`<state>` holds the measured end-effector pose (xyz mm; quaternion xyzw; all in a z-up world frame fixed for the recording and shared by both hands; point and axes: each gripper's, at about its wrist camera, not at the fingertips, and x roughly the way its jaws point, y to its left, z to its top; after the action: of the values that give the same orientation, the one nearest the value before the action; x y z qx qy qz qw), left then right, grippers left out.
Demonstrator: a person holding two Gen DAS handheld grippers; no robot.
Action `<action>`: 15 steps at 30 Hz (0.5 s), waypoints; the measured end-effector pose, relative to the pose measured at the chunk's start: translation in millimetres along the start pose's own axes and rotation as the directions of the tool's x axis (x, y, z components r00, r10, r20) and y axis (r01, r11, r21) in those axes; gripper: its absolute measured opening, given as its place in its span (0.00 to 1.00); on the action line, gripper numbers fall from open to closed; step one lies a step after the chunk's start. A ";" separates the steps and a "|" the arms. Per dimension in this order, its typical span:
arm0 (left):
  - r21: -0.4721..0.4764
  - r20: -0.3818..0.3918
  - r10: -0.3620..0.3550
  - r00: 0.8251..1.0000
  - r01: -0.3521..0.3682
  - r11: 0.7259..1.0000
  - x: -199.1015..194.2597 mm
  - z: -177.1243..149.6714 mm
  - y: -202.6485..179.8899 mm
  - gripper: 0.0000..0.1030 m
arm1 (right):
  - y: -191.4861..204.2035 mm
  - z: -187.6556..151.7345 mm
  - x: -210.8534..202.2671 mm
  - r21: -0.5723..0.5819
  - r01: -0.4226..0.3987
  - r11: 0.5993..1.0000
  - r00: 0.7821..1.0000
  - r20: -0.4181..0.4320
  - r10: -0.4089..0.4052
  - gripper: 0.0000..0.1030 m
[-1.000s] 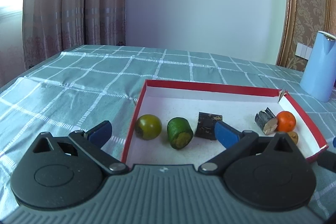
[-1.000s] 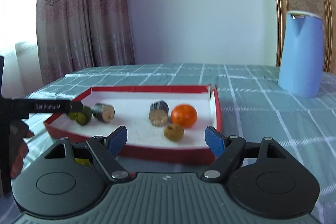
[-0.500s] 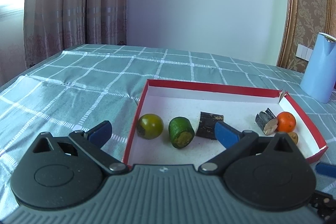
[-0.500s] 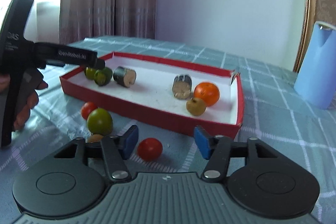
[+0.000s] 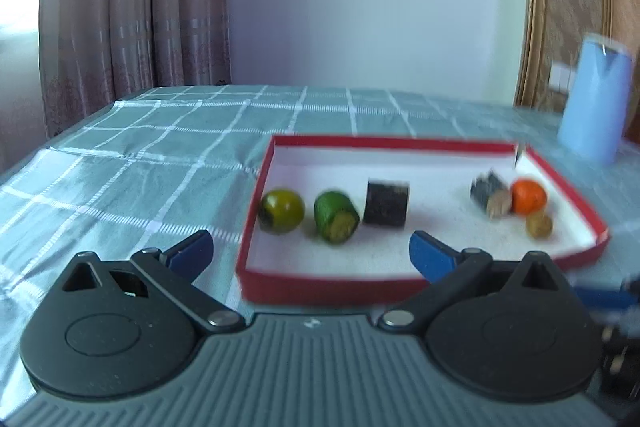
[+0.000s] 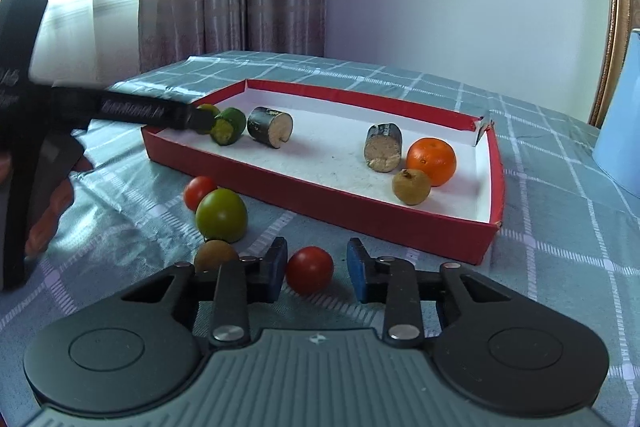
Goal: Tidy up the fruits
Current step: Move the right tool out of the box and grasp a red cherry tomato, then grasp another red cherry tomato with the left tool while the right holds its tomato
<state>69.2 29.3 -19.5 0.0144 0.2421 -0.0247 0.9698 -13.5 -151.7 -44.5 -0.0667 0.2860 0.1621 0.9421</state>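
1. Checked teal cloth (image 6: 540, 227) is covering the table under a red tray (image 6: 400, 223), with curtains and a pale wall behind.
2. Four fruits are lying loose in front of the tray; the rest are sitting inside it.
3. The right gripper (image 6: 316, 269) is straddling a red tomato (image 6: 309, 269), its fingers standing narrow but, as far as I can judge, not yet touching the skin.
4. Closing gently and centred is looking wise, since the round fruit could squirt out.
5. The left gripper (image 5: 310, 251) is hanging before the tray's near wall, fingers spread wide and carrying nothing.
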 end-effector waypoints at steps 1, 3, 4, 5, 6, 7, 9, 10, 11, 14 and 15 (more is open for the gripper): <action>0.026 0.007 0.013 1.000 -0.013 1.000 -3.2 -4.6 -3.3 1.00 | -0.3 0.2 0.2 0.005 -0.004 1.000 1.000 -0.003 0.004 0.31; 0.061 0.013 0.000 1.000 0.000 0.998 -9.7 -8.8 -7.3 1.00 | -0.2 0.4 1.5 0.008 -0.018 1.000 1.000 -0.018 0.018 0.31; 0.067 0.009 -0.006 1.000 0.005 0.998 -10.3 -10.3 -8.3 1.00 | 0.7 0.5 2.4 0.003 -0.024 1.000 0.999 -0.026 0.024 0.31; 0.070 0.003 -0.003 1.000 0.002 0.998 -9.7 -10.7 -9.2 1.00 | 1.8 0.6 2.9 -0.003 -0.023 1.000 0.999 -0.028 0.023 0.31; 0.069 -0.002 0.006 1.000 -0.005 0.998 -9.2 -10.9 -9.3 1.00 | 2.9 0.4 2.7 -0.009 -0.019 1.000 0.999 -0.027 0.019 0.31; 0.061 -0.012 0.013 1.000 -0.012 0.998 -8.0 -10.5 -8.4 1.00 | 3.4 0.1 2.2 -0.011 -0.017 1.000 1.000 -0.026 0.017 0.31; 0.030 -0.053 0.025 0.998 -0.024 0.999 -6.2 -11.1 -4.6 1.00 | 2.3 -0.2 2.0 -0.004 -0.021 1.000 0.999 -0.026 0.021 0.31; 0.013 -0.065 0.011 0.998 -0.010 1.000 -6.6 -11.9 -2.2 1.00 | 2.0 -0.2 2.2 -0.002 -0.024 1.000 0.999 -0.029 0.024 0.31; -0.005 -0.076 -0.005 0.997 0.005 1.000 -7.7 -12.9 0.7 1.00 | 2.2 -0.4 2.2 -0.003 -0.024 1.000 0.999 -0.029 0.024 0.31; -0.049 -0.118 -0.060 0.991 0.055 0.997 -6.2 -14.1 4.9 1.00 | 2.9 -0.6 3.0 -0.009 -0.027 1.000 0.999 -0.034 0.026 0.31; -0.054 -0.119 -0.071 0.990 0.065 0.996 -6.1 -14.2 4.6 1.00 | 2.8 -0.4 3.9 -0.010 -0.030 1.000 0.999 -0.038 0.029 0.31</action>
<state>57.5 34.7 -29.1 -0.0167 0.3015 -0.0509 0.9520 -11.6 -148.0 -47.0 -0.0706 0.3038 0.1762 0.9336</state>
